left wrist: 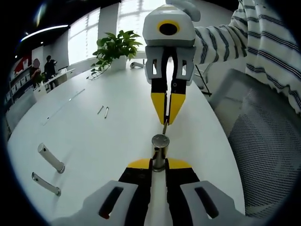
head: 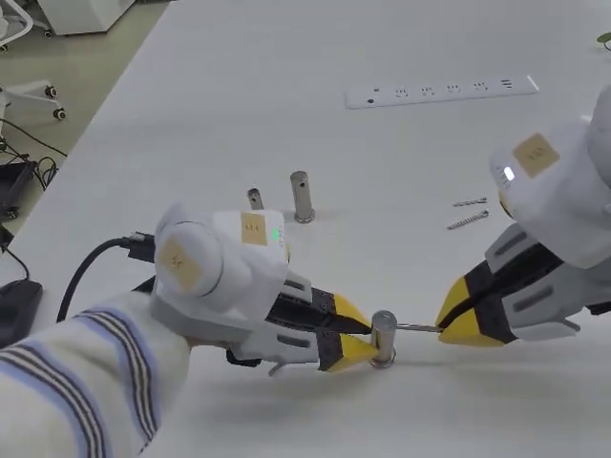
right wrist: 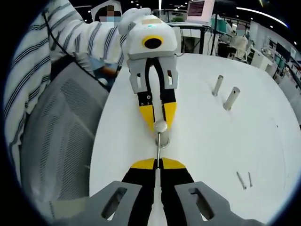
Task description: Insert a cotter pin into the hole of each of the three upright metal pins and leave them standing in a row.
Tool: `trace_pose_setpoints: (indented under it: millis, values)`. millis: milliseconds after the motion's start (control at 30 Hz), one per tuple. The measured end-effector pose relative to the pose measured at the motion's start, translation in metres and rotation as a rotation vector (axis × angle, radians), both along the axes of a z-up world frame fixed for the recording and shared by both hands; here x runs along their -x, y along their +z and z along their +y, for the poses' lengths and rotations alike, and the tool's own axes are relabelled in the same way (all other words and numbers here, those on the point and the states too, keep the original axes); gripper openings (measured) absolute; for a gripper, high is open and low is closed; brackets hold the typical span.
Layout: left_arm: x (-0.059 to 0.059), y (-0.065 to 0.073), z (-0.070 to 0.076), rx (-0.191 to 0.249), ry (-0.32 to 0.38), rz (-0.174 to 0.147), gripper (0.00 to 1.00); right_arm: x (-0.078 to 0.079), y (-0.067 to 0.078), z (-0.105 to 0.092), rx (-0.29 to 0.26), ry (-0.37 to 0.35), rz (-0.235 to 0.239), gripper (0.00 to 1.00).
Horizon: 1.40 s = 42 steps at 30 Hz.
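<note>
The bright steel upright pin (head: pixel 384 336), nearest the person, is gripped low on its shaft by the left gripper (head: pixel 366 340), whose yellow-tipped jaws are drawn narrow around it. Just to the right of this pin, the right gripper (head: pixel 442 329) is pinched closed on the rear end of a thin grey wire cotter pin (head: pixel 416 328).

The cotter pin's long axis lies level with the white matt bench top (head: pixel 239 86), crosswise to the standing pin. Its free tip is at the pin's side, just under the wider round head. Whether the tip has entered the hole cannot be told.

The coming move is judged to depend on this line: the wire would be pushed along its own length, from the right gripper towards the left. The left gripper would only brace the pin. The steel looks smooth and slippery, and the wire is slender enough to bend if driven off-axis.

Beyond the gripped pin and well apart from it, a thicker steel pin (head: pixel 302 196) and a slimmer steel pin (head: pixel 255 198) stand side by side. To the right of the gripped pin and farther off, two spare cotter pins (head: pixel 470 202) lie flat. Farthest is a long white power strip (head: pixel 444 91).
</note>
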State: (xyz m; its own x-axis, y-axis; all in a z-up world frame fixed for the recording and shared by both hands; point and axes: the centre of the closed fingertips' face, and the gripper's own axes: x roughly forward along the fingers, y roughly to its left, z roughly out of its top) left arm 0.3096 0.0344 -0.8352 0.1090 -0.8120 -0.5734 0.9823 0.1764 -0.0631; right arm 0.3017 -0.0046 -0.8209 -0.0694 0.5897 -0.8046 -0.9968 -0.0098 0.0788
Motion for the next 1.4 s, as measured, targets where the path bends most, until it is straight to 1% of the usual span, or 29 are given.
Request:
trace_pose_setpoints:
  millis: [100, 167, 500, 633, 867, 1100, 1267, 1400]
  values:
    - [-0.0009, 0.0048, -0.0044, 0.028, 0.01, 0.007, 0.11, 0.0005, -0.0003, 0.0011, 0.001, -0.027, 0.011, 0.03]
    - [-0.0007, 0.0048, -0.0068, 0.026, 0.001, 0.0, 0.11, 0.0012, -0.0005, 0.0017, 0.001, -0.035, 0.011, 0.03]
    - [-0.0009, 0.004, -0.0084, 0.03, 0.002, -0.007, 0.12, 0.0035, -0.0002, 0.0042, -0.005, -0.096, 0.028, 0.03]
    - [-0.001, 0.004, -0.0086, 0.032, 0.008, -0.006, 0.12, 0.0036, -0.0013, 0.005, -0.002, -0.122, 0.034, 0.03]
    - [-0.0009, 0.0042, -0.0082, 0.04, 0.023, 0.001, 0.12, 0.0049, -0.0017, 0.0051, -0.002, -0.198, 0.051, 0.03]
    - [-0.0013, 0.0045, -0.0084, 0.04, 0.025, 0.002, 0.12, 0.0055, 0.0023, 0.0064, -0.002, -0.215, 0.056, 0.03]
    - [-0.0019, 0.0047, -0.0102, 0.045, 0.027, 0.003, 0.12, 0.0043, 0.0047, 0.0056, 0.012, -0.21, 0.044, 0.03]
    - [-0.0023, 0.0047, -0.0108, 0.049, 0.03, 0.004, 0.12, 0.0043, 0.0047, 0.006, 0.012, -0.219, 0.044, 0.03]
